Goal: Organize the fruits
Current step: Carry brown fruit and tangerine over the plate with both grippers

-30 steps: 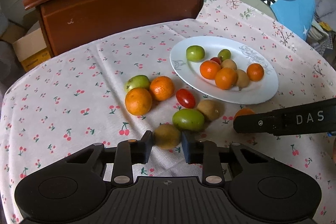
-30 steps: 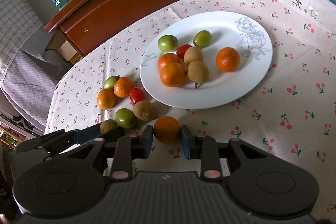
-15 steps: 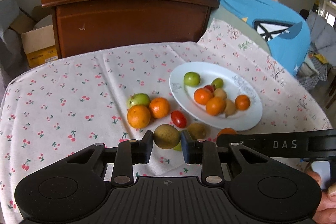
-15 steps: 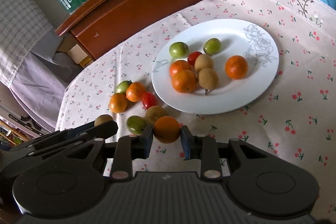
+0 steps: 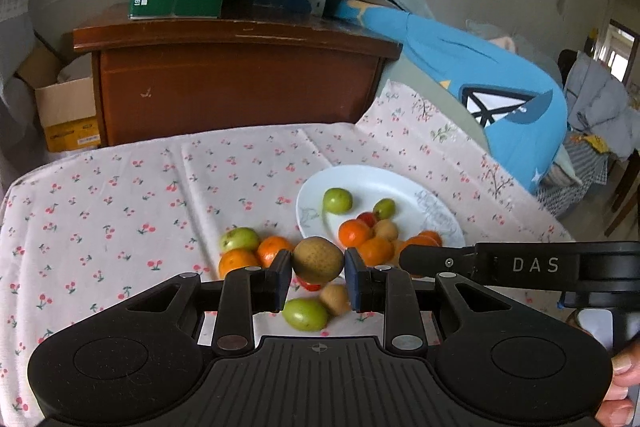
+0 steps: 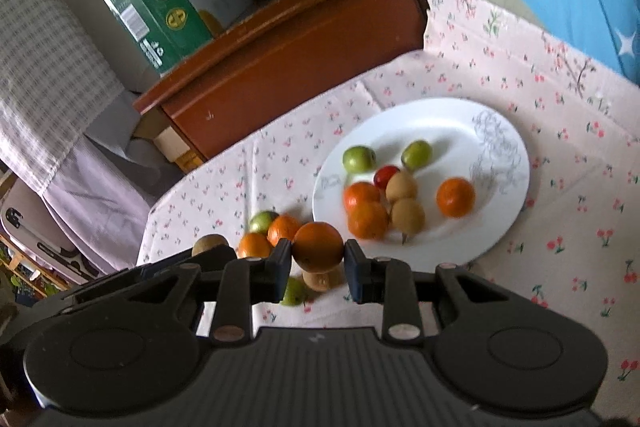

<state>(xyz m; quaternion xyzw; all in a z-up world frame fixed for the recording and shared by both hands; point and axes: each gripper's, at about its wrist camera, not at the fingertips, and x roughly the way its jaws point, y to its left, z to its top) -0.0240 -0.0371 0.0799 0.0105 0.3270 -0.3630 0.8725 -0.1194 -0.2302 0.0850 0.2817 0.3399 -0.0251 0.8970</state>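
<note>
left wrist view: the left gripper [image 5: 318, 277] is clamped on a brownish kiwi [image 5: 317, 259], held above the cherry-print tablecloth [image 5: 120, 203], in front of the white plate [image 5: 404, 187] of fruit. right wrist view: the right gripper [image 6: 317, 268] is clamped on an orange [image 6: 318, 246], held above the cloth beside the plate's [image 6: 460, 123] near rim.

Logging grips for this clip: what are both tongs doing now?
Left tongs: shut on brown fruit.
Right tongs: shut on orange.
</note>
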